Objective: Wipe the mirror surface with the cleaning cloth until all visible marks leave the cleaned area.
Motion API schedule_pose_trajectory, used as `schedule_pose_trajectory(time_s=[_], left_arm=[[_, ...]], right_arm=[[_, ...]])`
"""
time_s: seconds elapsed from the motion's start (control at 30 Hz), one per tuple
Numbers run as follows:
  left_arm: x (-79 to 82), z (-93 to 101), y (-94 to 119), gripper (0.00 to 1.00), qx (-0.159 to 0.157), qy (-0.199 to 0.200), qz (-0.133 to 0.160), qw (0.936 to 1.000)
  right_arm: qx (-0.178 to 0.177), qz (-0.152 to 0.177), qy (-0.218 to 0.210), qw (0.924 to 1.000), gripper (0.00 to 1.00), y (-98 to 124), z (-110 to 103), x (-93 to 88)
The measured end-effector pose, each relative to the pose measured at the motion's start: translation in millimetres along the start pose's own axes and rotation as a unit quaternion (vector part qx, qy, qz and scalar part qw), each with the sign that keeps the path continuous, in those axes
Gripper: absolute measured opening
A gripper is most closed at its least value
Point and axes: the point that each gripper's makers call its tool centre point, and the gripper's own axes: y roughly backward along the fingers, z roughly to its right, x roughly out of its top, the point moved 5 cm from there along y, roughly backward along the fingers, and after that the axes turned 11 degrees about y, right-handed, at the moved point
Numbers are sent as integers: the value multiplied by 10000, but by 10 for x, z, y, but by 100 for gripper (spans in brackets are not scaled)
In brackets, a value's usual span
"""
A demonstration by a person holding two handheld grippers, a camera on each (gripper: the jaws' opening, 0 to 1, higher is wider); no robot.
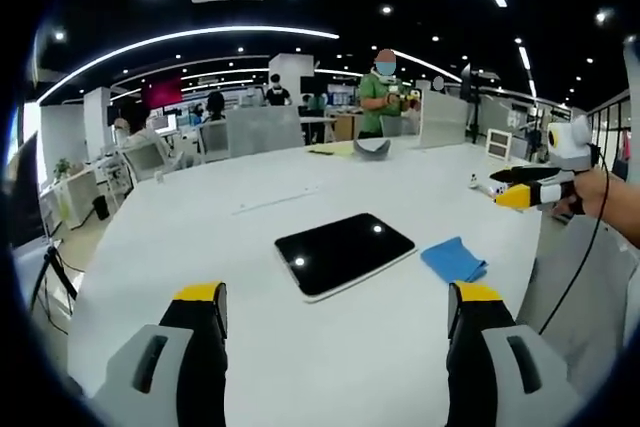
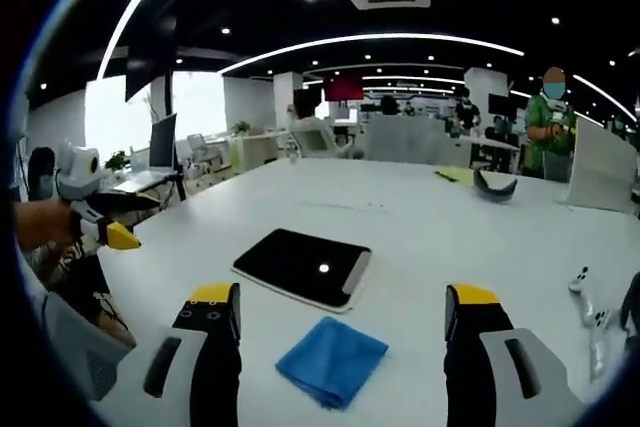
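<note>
A dark rectangular mirror with a pale rim lies flat on the white table; ceiling lights glint in it. Just to its right rests a folded blue cloth. My left gripper hangs open above the near table, short of the mirror, holding nothing. The right gripper comes in from the right, held in a hand. In the right gripper view the cloth lies between the open jaws of my right gripper, with the mirror just beyond. The left gripper is at the left.
A grey object and a yellow sheet lie at the table's far edge. A small white device sits at the right of the table. A person in green stands beyond, among desks, chairs and monitors.
</note>
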Motion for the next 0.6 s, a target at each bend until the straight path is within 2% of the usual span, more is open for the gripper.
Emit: schedule_pose_trajectory(time_s=[0.17,0.37,0.6], left_arm=[[30,8,57,92,172,-1,73,9998],[-28,83,22,91,261,85,93,9996],[-51,113,-129,90,20,54,-8,10000]], right_arm=[[226,205,94,9995,82,-97,-52,137],[493,291,99,9983,80,-149,-134,185],[333,216,38,9992,78,-174,-50,163]])
